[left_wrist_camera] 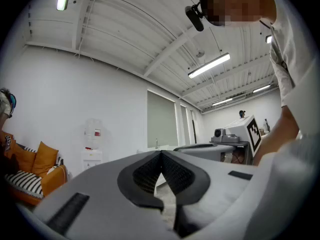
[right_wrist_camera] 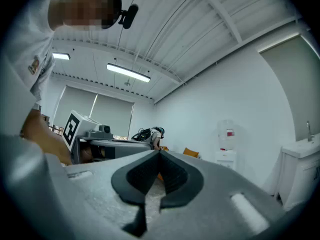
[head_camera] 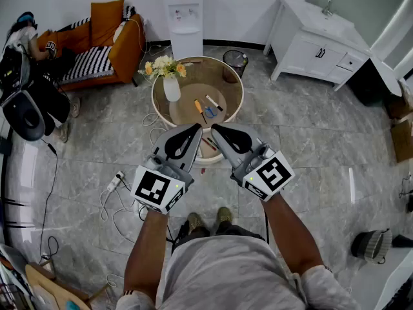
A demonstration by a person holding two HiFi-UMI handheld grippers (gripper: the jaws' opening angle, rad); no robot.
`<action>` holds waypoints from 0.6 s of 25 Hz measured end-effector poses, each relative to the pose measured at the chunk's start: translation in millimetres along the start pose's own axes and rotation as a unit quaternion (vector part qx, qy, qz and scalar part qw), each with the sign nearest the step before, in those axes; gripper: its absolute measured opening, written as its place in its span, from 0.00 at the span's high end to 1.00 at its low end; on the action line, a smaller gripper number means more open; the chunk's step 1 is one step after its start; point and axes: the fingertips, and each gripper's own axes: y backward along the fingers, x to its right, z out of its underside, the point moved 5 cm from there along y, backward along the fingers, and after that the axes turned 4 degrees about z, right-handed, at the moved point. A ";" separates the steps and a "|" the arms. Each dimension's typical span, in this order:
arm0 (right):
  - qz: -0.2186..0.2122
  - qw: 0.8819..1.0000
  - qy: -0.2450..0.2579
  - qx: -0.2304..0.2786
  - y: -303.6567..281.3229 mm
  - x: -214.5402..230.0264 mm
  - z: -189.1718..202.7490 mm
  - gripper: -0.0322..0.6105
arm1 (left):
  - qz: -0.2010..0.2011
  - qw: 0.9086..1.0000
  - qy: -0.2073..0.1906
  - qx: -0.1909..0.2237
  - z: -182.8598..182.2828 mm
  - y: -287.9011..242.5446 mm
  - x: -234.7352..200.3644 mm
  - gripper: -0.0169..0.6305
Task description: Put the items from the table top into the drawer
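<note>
A round brown table [head_camera: 227,82] stands ahead of me on the tiled floor. On its top lie an orange-handled tool [head_camera: 199,108], a small blue item [head_camera: 210,112] and a white marker [head_camera: 214,103], beside a white vase [head_camera: 171,88] of flowers. Both grippers are held level in front of my body, over the table's near edge, with their tips close together. My left gripper [head_camera: 198,127] [left_wrist_camera: 161,153] is shut and empty. My right gripper [head_camera: 215,128] [right_wrist_camera: 160,153] is shut and empty too. They hide the table's near side; only a whitish rim [head_camera: 205,162] shows below them.
An orange sofa [head_camera: 97,41] with a person [head_camera: 26,41] is at the far left. A water dispenser [head_camera: 183,18] and a bin [head_camera: 235,62] stand behind the table, a white sink cabinet [head_camera: 319,44] at the right. A power strip [head_camera: 115,183] and cables lie left of my feet.
</note>
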 end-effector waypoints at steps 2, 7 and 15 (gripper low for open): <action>-0.001 1.000 0.001 0.000 -3.7 1.0 0.8 0.95 | 0.000 1.000 -0.001 0.002 0.3 -0.7 -3.9 0.98; -0.001 1.000 0.004 -0.001 -7.7 -3.0 3.9 0.95 | -0.003 1.000 -0.002 0.004 4.0 3.0 -8.7 0.97; 0.010 1.000 0.005 -0.002 -20.9 -9.4 8.7 0.95 | -0.002 1.000 -0.006 0.005 13.7 14.0 -26.3 0.98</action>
